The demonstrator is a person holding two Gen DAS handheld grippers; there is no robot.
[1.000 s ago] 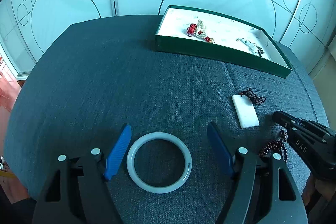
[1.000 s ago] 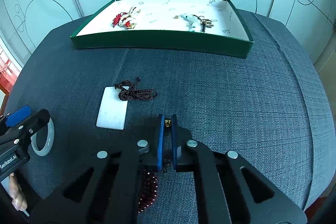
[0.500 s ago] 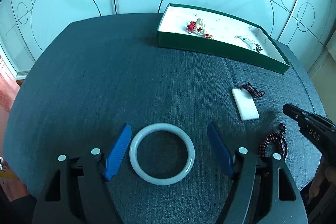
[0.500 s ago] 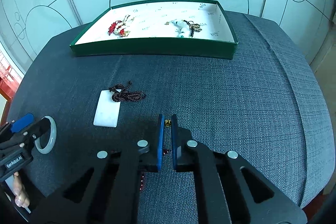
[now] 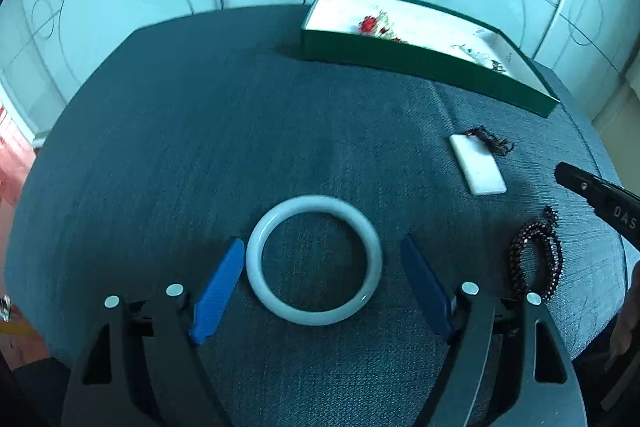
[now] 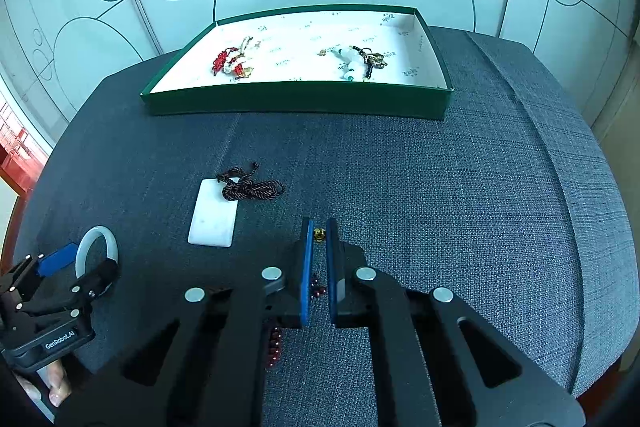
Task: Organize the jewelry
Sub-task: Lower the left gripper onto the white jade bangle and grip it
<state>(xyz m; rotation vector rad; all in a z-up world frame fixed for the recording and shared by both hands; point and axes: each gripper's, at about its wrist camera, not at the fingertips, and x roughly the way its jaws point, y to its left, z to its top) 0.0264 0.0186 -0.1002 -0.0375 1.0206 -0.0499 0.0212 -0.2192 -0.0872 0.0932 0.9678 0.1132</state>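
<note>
- The left gripper stands wide open, its jaws having just opened a little further; the pale jade bangle lies flat on the bench between its blue pads, close to the left one, with a clear gap at the right pad.
- The right gripper is closed to a narrow slit on a dark red bead bracelet; beads show between the pads and hang under the left finger, and a small gold bead sits at the tips.
- In the left wrist view, the bracelet lies right of the bangle, beneath the right gripper.
- Farther out, a white rectangular pendant with a dark twisted cord lies on the grey fabric.
- At the far edge stands a green tray with a white lining, holding a red-and-white piece at the left and a white-and-dark beaded piece at the right.
</note>
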